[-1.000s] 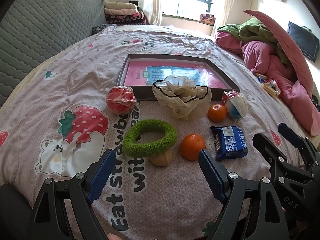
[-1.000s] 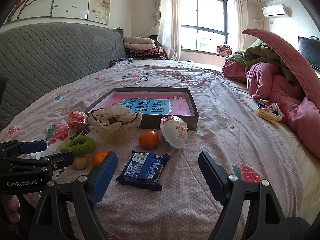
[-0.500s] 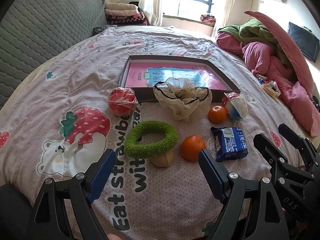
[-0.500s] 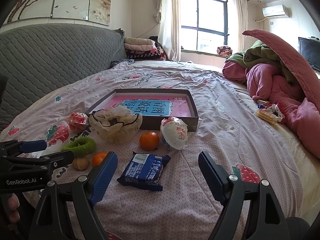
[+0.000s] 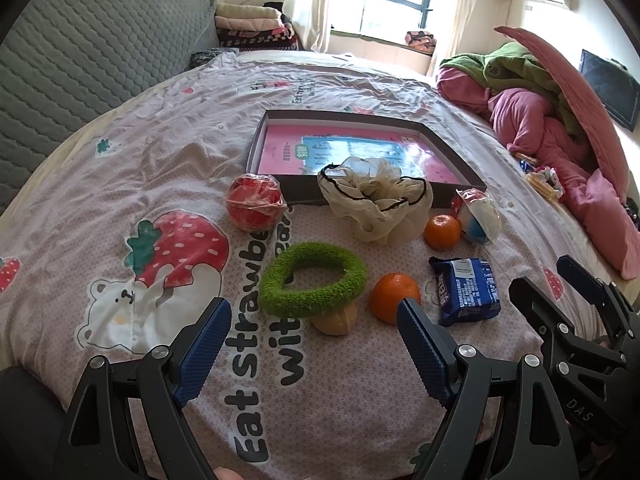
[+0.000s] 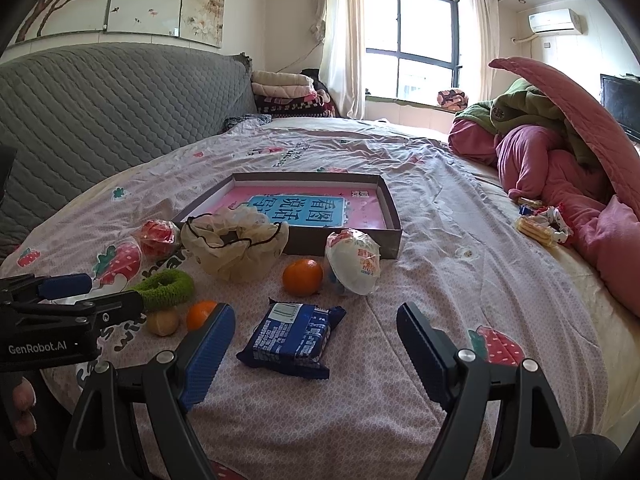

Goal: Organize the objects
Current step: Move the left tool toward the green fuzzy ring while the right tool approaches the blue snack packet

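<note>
Seen from left to right across the bed (image 5: pixel 120 152): red wrapped ball (image 5: pixel 254 203), green fuzzy ring (image 5: pixel 313 279) propped on a small tan ball (image 5: pixel 335 322), cream drawstring bag (image 5: pixel 376 204), two oranges (image 5: pixel 394 298) (image 5: pixel 441 231), blue snack pack (image 5: pixel 466 290), white wrapped bun (image 5: pixel 478 218). Behind them all, the shallow box (image 5: pixel 256 148), empty but for a pink printed sheet on its floor.

Left gripper (image 5: pixel 314 344) held low and wide open, nothing between its pads, aimed at the ring and the tan ball. Right gripper (image 6: pixel 316 344) likewise spread and empty, with the snack pack (image 6: pixel 294 338) just ahead between its fingers.

Judged as the approach before a first pick. Best done by coming down on the snack pack across its narrow width and closing lightly, since the crinkly wrapper would probably slide or crush. For the left side, wiser to take the ring alone, as lifting it would likely set the tan ball rolling.

Soft, wrinkled bedding, so round fruit could drift when nudged. Bag touching the box's near wall; carrying over it would call for height. Plenty of open floor inside the box; bare sheet to the right, well apart from the pink bedding pile (image 6: pixel 560 168).
</note>
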Tool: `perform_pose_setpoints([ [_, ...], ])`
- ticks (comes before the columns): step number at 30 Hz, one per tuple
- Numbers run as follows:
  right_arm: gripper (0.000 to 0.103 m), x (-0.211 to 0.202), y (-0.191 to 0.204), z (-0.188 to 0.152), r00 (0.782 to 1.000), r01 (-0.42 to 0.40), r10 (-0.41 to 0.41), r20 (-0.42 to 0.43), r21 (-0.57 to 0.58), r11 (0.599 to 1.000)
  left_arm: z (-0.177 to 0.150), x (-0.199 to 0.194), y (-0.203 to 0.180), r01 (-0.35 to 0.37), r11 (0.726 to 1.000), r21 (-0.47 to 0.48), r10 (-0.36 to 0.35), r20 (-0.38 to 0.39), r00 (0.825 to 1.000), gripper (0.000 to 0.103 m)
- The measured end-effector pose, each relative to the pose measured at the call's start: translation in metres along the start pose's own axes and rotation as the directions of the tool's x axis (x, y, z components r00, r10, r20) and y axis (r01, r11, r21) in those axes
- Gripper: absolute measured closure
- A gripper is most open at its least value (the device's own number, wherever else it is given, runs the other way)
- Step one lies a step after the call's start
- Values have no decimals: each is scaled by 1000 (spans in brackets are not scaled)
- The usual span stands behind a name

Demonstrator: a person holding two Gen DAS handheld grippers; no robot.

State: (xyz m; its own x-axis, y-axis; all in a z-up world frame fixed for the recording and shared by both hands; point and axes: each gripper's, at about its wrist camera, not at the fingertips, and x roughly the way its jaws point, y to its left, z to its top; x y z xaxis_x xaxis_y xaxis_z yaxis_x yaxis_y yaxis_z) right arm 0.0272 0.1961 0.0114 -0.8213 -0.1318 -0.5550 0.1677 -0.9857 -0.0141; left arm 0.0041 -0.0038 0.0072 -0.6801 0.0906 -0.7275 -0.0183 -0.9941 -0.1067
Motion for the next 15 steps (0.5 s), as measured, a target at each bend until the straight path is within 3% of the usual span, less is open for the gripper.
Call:
perform_pose_setpoints([
  [15, 20, 16, 1, -9, 995, -29, 29, -90, 0, 1000, -4, 12, 3, -9, 1000, 16, 9, -22, 1000, 18],
])
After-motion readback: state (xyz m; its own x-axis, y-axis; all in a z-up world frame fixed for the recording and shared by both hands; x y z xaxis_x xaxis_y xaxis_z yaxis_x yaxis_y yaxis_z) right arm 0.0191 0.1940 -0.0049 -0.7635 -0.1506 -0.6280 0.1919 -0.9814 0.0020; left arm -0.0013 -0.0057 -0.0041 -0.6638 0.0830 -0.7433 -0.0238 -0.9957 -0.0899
